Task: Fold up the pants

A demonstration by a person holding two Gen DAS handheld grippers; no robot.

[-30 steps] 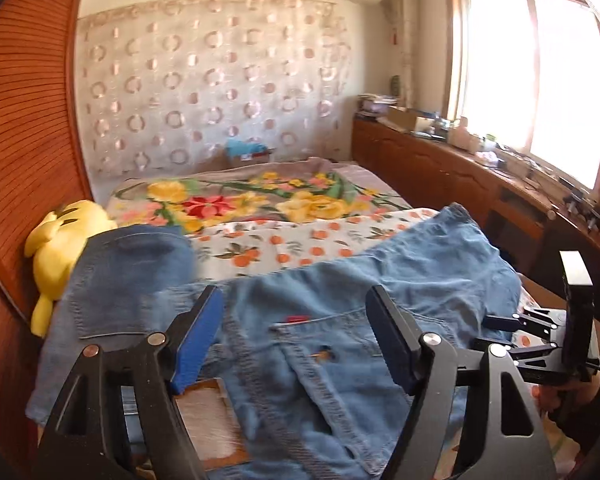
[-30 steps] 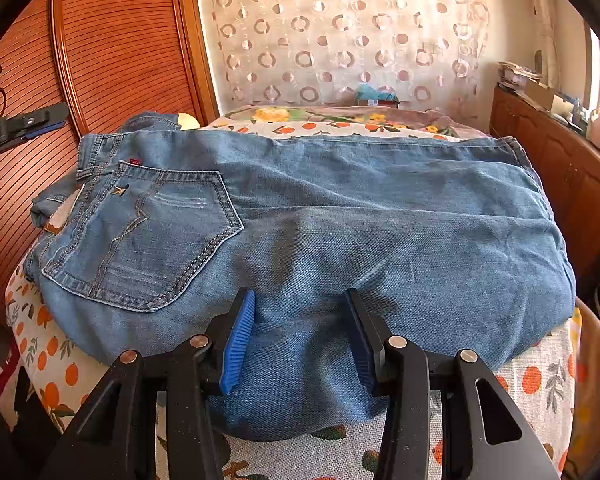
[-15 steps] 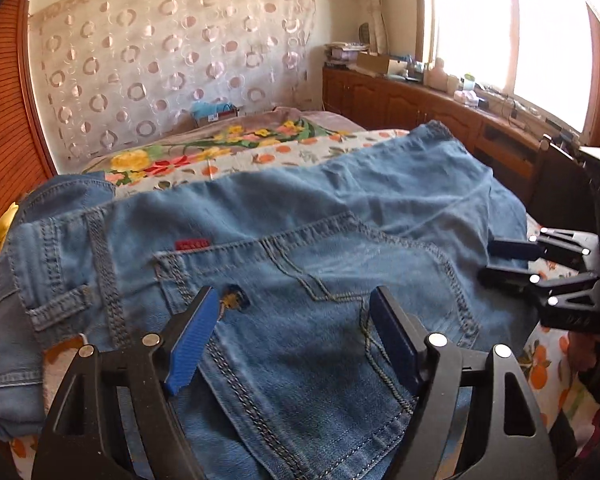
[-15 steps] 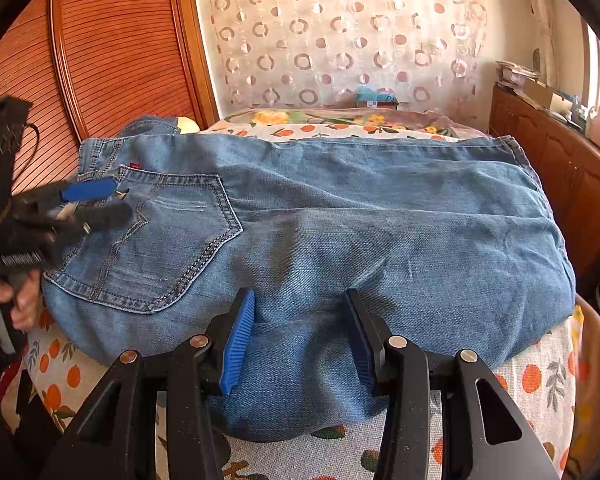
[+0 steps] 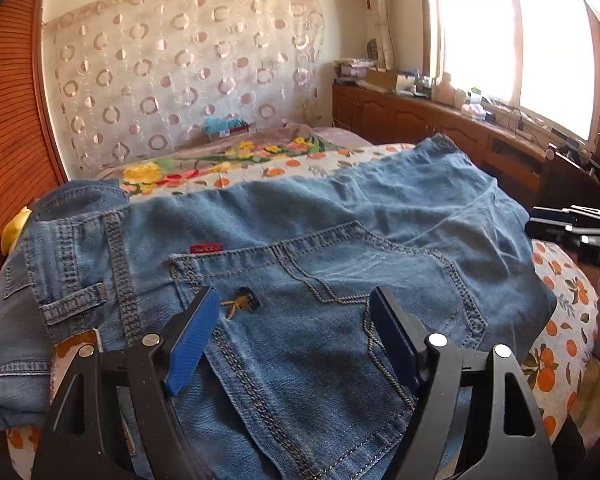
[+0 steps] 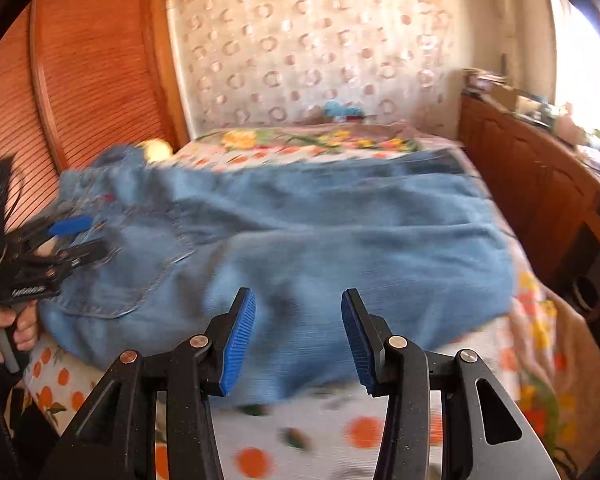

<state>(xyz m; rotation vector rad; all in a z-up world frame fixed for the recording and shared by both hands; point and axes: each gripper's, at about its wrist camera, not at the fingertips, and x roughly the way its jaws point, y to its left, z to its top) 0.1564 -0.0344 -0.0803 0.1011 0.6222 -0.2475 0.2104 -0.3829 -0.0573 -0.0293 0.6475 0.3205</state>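
Blue jeans (image 5: 340, 216) lie folded across the bed, back pocket (image 5: 320, 280) up, waistband to the left. My left gripper (image 5: 294, 300) hangs open low over that pocket, with nothing between its blue pads. In the right wrist view, which is blurred by motion, the jeans (image 6: 340, 220) spread over the bed and my right gripper (image 6: 298, 300) stands open just above their near folded edge, gripping nothing. The left gripper (image 6: 98, 234) shows at the left, held by a hand (image 6: 8, 328). The right gripper (image 5: 540, 221) pokes in at the right edge of the left wrist view.
The bed has an orange-print sheet (image 5: 560, 320) and a flowered blanket (image 5: 220, 160) further back. A yellow plush toy (image 5: 14, 232) lies by the louvred wooden wardrobe (image 6: 92, 80). A cluttered wooden cabinet (image 5: 420, 120) runs under the window on the right.
My left gripper has sunk toward the jeans and now sits over the back pocket. My right gripper has drawn back and risen from the folded edge, which no longer lies between its pads.
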